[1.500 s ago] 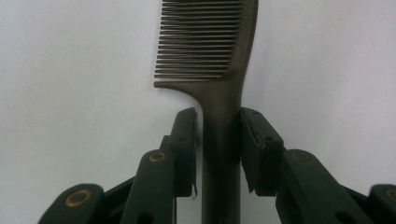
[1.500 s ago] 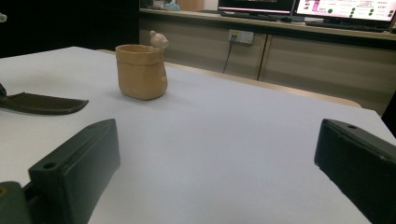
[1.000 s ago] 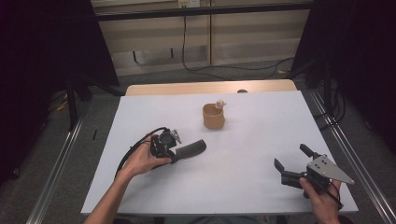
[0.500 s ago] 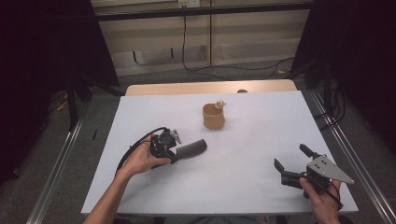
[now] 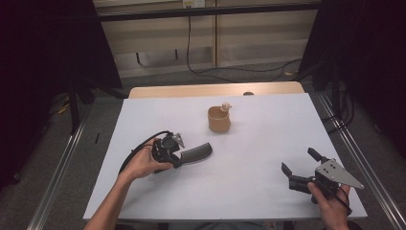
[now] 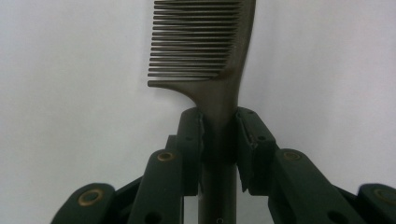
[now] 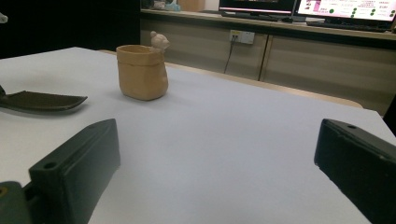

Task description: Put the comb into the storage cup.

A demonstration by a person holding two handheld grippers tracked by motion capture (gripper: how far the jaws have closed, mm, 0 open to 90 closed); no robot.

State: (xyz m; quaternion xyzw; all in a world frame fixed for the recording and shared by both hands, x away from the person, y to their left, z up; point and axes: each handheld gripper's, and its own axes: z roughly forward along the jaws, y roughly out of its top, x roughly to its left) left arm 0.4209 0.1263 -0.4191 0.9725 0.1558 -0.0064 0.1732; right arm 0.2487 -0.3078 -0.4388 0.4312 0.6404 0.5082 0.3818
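Left gripper [image 6: 219, 135] clamped on handle of dark grey plastic comb [image 6: 205, 51] — jaws pinch narrow shaft just below teeth, likely so toothed end stays free and steady. Comb lies low over white table [image 5: 268, 191], left of centre, pointing toward tan pot with small figure on rim [image 5: 219, 120], apart from it. Right gripper [image 5: 302, 166] jaws wide apart, empty, resting near right front edge — apparently idle. Handle end cut off behind jaws; figure on pot rim too small to identify.
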